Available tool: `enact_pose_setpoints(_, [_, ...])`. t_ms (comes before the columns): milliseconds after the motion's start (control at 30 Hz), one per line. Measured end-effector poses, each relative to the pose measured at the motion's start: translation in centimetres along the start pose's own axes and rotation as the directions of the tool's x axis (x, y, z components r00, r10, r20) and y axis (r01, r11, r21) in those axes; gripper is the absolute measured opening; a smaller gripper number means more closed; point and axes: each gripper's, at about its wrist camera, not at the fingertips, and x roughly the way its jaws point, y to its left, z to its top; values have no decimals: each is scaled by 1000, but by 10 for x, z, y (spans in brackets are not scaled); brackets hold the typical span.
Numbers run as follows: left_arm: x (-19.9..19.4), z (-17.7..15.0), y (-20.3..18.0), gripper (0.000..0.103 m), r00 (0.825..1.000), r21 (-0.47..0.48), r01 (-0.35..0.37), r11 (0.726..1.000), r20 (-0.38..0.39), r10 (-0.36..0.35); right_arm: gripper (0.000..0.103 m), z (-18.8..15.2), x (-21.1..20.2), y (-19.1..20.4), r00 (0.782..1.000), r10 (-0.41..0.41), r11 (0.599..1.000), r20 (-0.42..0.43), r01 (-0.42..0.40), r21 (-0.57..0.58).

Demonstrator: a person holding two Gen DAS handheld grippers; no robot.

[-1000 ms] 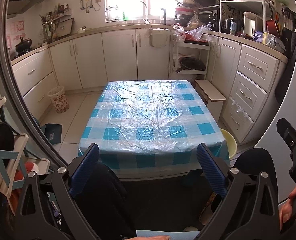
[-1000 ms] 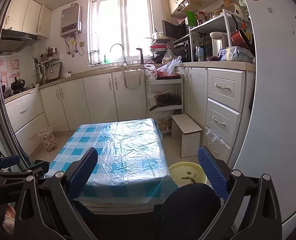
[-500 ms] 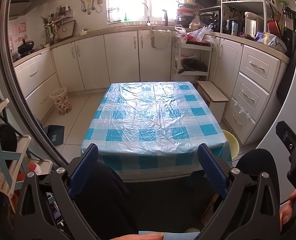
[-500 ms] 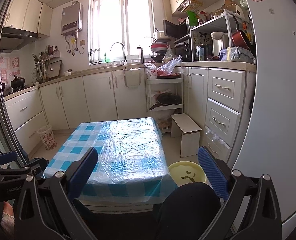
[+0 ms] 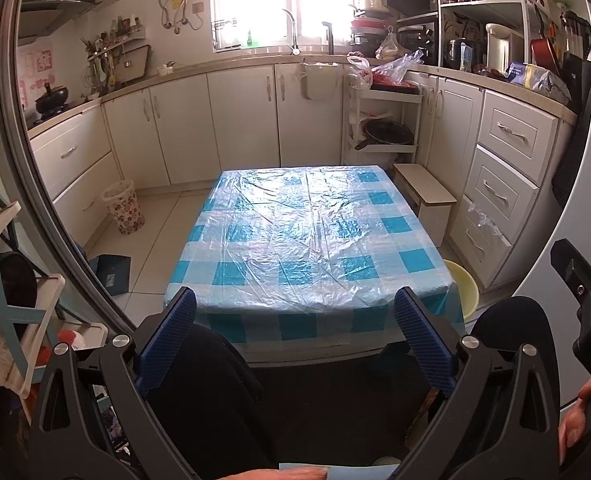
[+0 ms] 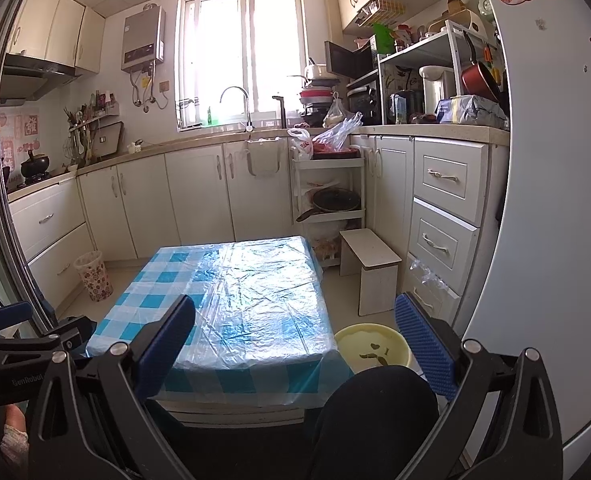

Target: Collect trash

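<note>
A low table with a blue-and-white checked cloth under clear plastic [image 5: 307,240] stands in the kitchen; it also shows in the right wrist view [image 6: 251,300]. No trash shows on its top. My left gripper [image 5: 295,328] is open and empty, held before the table's near edge. My right gripper [image 6: 295,336] is open and empty, to the right of the left one, near the table's front right corner. A yellow basin [image 6: 371,348] with a few scraps in it sits on the floor at that corner. A patterned waste basket [image 5: 121,208] stands on the floor at the left, by the cabinets.
White cabinets line the left, back and right walls. A small white stool [image 6: 371,268] stands right of the table, beside a shelf trolley [image 6: 327,200] holding pans and bags. A dark dustpan [image 5: 111,272] lies on the floor at left. The person's dark-clad knees fill the foreground.
Both grippers have shifted only slightly; the left view has tilted up a little. Both stay open and empty.
</note>
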Motion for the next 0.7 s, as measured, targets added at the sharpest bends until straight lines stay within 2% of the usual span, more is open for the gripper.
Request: enact_pose_setpoints(700, [0, 0, 0, 95, 1000, 2, -8, 1000, 2, 8, 96, 2, -1, -2, 1000, 0, 1000, -4, 0, -5])
